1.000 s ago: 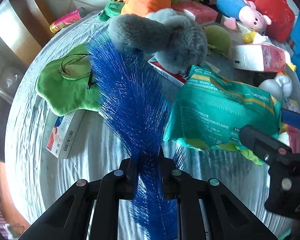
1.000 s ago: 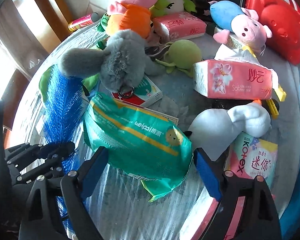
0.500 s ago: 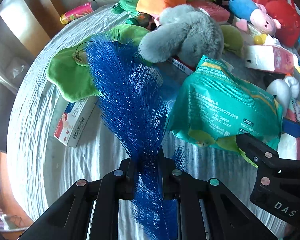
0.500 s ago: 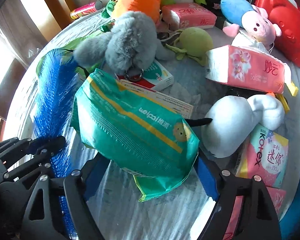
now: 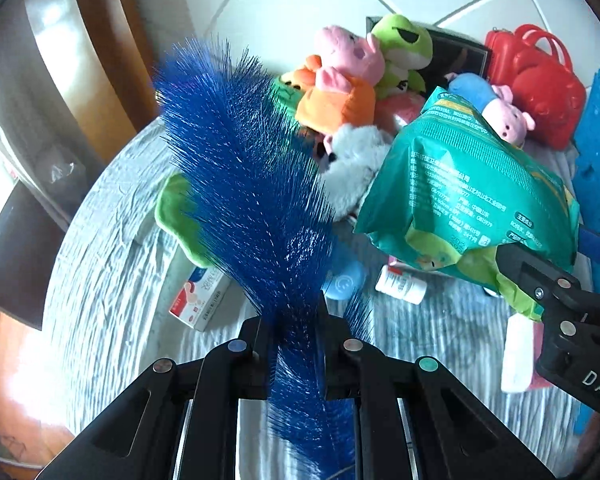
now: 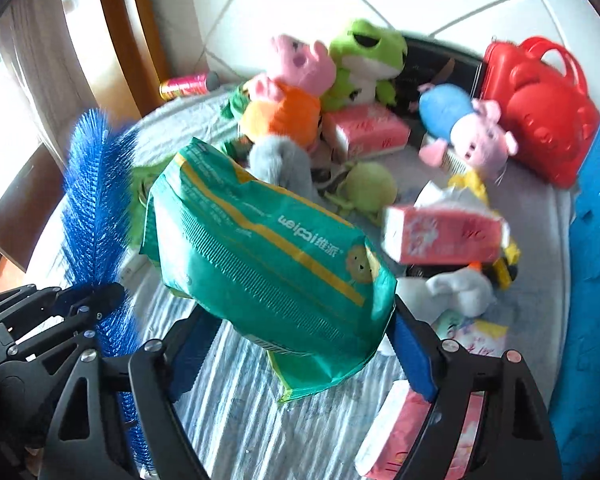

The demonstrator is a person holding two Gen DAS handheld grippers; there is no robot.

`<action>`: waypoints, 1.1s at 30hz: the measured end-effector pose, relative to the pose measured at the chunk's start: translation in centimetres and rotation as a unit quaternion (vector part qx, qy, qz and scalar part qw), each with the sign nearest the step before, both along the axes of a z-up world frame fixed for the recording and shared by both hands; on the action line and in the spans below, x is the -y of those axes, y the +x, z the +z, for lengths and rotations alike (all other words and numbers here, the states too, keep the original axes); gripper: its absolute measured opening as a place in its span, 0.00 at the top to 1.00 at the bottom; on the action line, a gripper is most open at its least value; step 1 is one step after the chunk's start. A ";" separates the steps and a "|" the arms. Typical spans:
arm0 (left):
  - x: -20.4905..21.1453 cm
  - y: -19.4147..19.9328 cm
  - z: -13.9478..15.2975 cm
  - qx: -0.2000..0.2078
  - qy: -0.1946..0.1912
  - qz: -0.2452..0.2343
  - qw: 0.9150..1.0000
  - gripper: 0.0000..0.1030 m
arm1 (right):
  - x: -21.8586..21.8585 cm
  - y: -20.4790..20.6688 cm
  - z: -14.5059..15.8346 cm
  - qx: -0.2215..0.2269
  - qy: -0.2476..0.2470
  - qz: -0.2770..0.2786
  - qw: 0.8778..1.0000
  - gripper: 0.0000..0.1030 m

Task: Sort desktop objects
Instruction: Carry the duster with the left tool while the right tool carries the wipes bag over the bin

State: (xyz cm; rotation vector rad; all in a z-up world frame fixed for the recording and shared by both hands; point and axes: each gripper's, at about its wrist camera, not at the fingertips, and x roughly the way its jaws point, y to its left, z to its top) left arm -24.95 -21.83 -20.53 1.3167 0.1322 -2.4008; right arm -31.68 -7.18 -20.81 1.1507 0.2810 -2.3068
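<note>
My left gripper (image 5: 294, 330) is shut on a blue bristly brush (image 5: 248, 184) and holds it up off the table; the brush also shows in the right wrist view (image 6: 96, 196) with the left gripper (image 6: 80, 300) at the lower left. My right gripper (image 6: 300, 344) is shut on a green wet-wipes pack (image 6: 268, 264) and holds it above the grey cloth-covered table (image 6: 236, 400). The pack also shows in the left wrist view (image 5: 468, 196), with the right gripper (image 5: 540, 280) at the right edge.
Plush toys crowd the back: a pig in orange (image 6: 288, 96), a green frog (image 6: 364, 60), a blue pig (image 6: 464, 124), a grey plush (image 6: 280, 160). Pink tissue packs (image 6: 444, 232), a red bag (image 6: 540, 108), a medicine box (image 5: 200, 296), a white bottle (image 5: 400, 286) and a blue crate (image 6: 592, 264) lie around.
Both grippers have risen and tilted up. The brush and the green pack are lifted off the table, uncovering a white bottle and a blue round thing beneath.
</note>
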 end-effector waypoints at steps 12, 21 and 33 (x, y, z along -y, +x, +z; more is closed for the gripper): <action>-2.2 2.1 12.1 -0.148 -0.040 -0.082 0.985 0.89 | -4.0 5.4 12.6 -0.126 -0.040 -0.098 0.986 0.21; -9.2 1.3 19.8 -0.222 -0.058 -0.165 0.959 0.89 | -11.2 8.8 21.7 -0.205 -0.045 -0.220 0.953 0.21; -33.3 -0.4 31.8 -0.311 -0.051 -0.288 0.904 0.90 | -33.3 11.9 30.0 -0.285 -0.037 -0.358 0.888 0.21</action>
